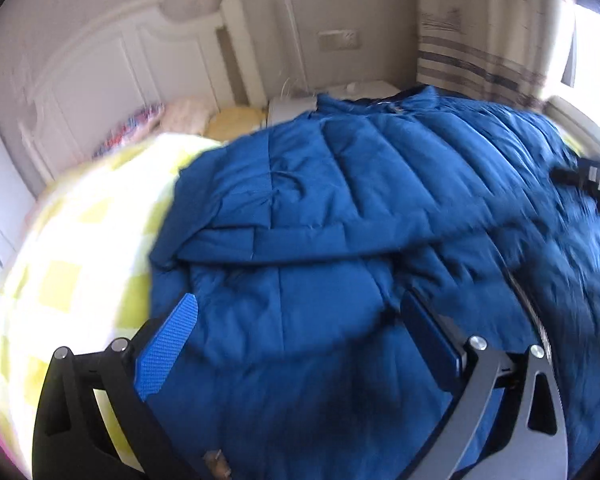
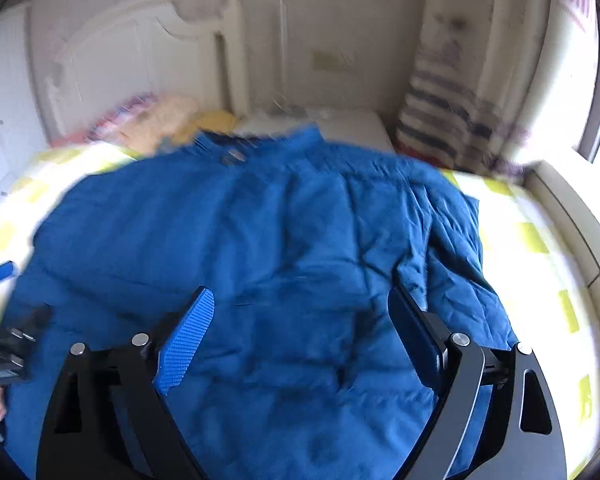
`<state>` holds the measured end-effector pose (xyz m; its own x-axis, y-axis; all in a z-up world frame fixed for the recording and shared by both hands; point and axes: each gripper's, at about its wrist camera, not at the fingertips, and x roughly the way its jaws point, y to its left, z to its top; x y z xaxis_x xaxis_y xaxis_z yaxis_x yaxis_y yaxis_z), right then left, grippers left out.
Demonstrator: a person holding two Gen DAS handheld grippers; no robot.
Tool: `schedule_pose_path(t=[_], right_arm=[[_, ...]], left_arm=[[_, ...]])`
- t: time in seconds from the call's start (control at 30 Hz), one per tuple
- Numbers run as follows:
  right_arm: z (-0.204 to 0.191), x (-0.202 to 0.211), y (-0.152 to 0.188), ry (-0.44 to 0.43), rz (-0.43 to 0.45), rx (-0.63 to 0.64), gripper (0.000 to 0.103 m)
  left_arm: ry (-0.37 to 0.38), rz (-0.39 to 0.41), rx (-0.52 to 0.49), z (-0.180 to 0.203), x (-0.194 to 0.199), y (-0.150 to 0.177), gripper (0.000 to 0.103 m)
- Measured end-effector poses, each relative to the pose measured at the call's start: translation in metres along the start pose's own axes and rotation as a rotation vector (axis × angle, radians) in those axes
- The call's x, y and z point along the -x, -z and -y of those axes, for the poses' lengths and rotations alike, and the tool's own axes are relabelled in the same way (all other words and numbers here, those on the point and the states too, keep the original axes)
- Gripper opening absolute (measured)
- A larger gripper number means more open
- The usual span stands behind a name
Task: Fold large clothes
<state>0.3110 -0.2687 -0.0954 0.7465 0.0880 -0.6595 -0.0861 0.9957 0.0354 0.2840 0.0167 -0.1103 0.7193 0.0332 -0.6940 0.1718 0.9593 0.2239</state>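
Blue quilted nylon: the jacket (image 1: pixel 340 208) lies spread on the checked bed (image 1: pixel 80 248), directly under and ahead of both grippers. It looks puffy, soft, light and probably slippery, so a hem or sleeve edge seems the best hold. The left gripper (image 1: pixel 300 320) and the right gripper (image 2: pixel 300 312) both hover with jaws apart, holding nothing.

Both wrist views look down and forward from close above the bed (image 1: pixel 80 248), facing the headboard (image 1: pixel 112 60). The left view sits over the coat's (image 1: pixel 340 184) left part, the right over its right; both share the coat's middle and the curtain (image 2: pixel 452 112).
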Motion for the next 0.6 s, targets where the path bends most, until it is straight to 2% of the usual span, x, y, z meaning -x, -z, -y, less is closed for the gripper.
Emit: schedule_pose_path(t=[0.03, 0.1, 0.13, 0.2, 0.23, 0.3, 0.6], right_arm=[[-0.006, 0.007, 0.002, 0.003, 0.007, 0.025, 0.085], [-0.017, 0.008, 0.01, 0.028, -0.02, 0.087, 0.085], [-0.02, 0.002, 0.015, 0.034, -0.047, 0.107, 0.085], [-0.017, -0.022, 0.031, 0.059, -0.147, 0.108, 0.086], [-0.012, -0.026, 0.033, 0.04, -0.159, 0.081, 0.086], [-0.005, -0.023, 0.032, 0.011, -0.153, 0.035, 0.086], [-0.002, -0.023, 0.034, 0.004, -0.151, 0.026, 0.086]], left_arm=[[-0.016, 0.005, -0.03, 0.003, 0.004, 0.006, 0.101], [-0.032, -0.034, -0.074, 0.009, -0.001, 0.018, 0.101], [-0.033, -0.064, -0.073, 0.008, -0.006, 0.019, 0.101], [-0.035, -0.063, -0.061, 0.007, -0.008, 0.018, 0.101], [-0.038, -0.069, -0.065, 0.008, -0.009, 0.018, 0.101], [-0.041, -0.068, -0.068, 0.008, -0.01, 0.019, 0.101], [-0.046, -0.069, -0.071, 0.01, -0.012, 0.02, 0.101]])
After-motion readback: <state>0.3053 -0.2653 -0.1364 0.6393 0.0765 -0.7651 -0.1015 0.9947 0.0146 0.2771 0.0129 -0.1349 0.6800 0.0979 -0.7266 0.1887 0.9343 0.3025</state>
